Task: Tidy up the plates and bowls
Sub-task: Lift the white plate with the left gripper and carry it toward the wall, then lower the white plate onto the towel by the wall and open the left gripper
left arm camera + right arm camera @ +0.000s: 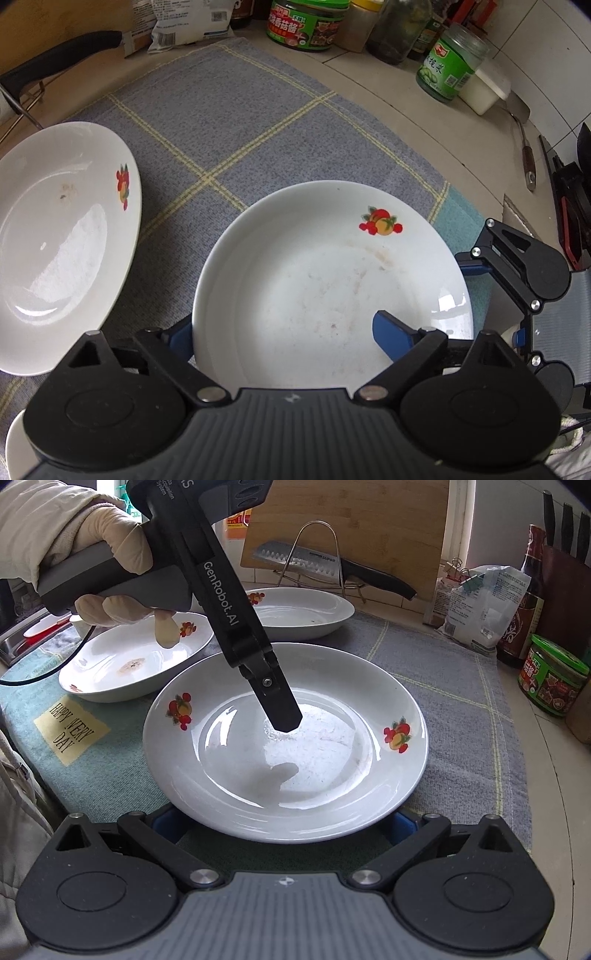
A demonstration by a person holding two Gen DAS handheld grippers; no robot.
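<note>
A white plate with fruit prints [325, 266] [284, 760] lies flat on the checked cloth [229, 122]. My left gripper [284, 325] stands open astride its rim. One blue finger [391, 332] [279, 705] hangs over the well, and the other finger [181, 336] sits outside, partly hidden by the rim. My right gripper [286, 823] [493, 301] is open at the opposite edge, and its fingers [170, 823] flank the rim low down. Two more fruit-print plates rest nearby: one [62, 240] [303, 609] beyond, one [136, 657] to the side.
A gloved hand [110, 546] holds the left gripper's handle. Jars [306, 26] [450, 62] and a bag [480, 602] line the counter's back. A spatula [524, 147] lies on the tiles. A knife [332, 563] rests on a wire rack before a cutting board [351, 524].
</note>
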